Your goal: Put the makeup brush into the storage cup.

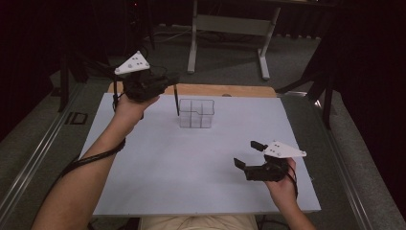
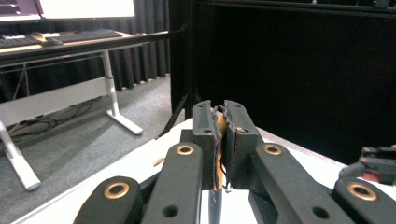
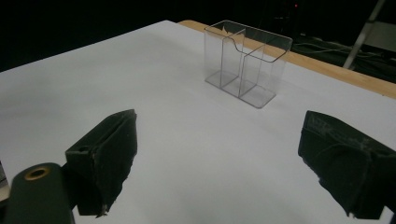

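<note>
A clear plastic organizer (image 1: pixel 196 113) (image 3: pixel 245 60) with several compartments stands empty on the white tabletop (image 1: pixel 201 163), toward the back middle. My left gripper (image 1: pixel 170 79) (image 2: pixel 223 122) is raised just left of it and shut on a thin dark pen (image 1: pixel 177 101) that hangs down beside the organizer's left wall. In the left gripper view an orange end of the pen (image 2: pixel 221 126) shows between the closed jaws. My right gripper (image 1: pixel 247 153) (image 3: pixel 219 126) hovers low over the front right of the table, open, nothing between its jaws, pointing at the organizer.
A wooden strip (image 1: pixel 239 90) runs along the table's far edge. Behind it a desk frame with white legs (image 1: pixel 192 43) stands on grey carpet. Dark stand legs (image 1: pixel 325 81) flank the table. Metal rails (image 1: pixel 38 153) run along the left side.
</note>
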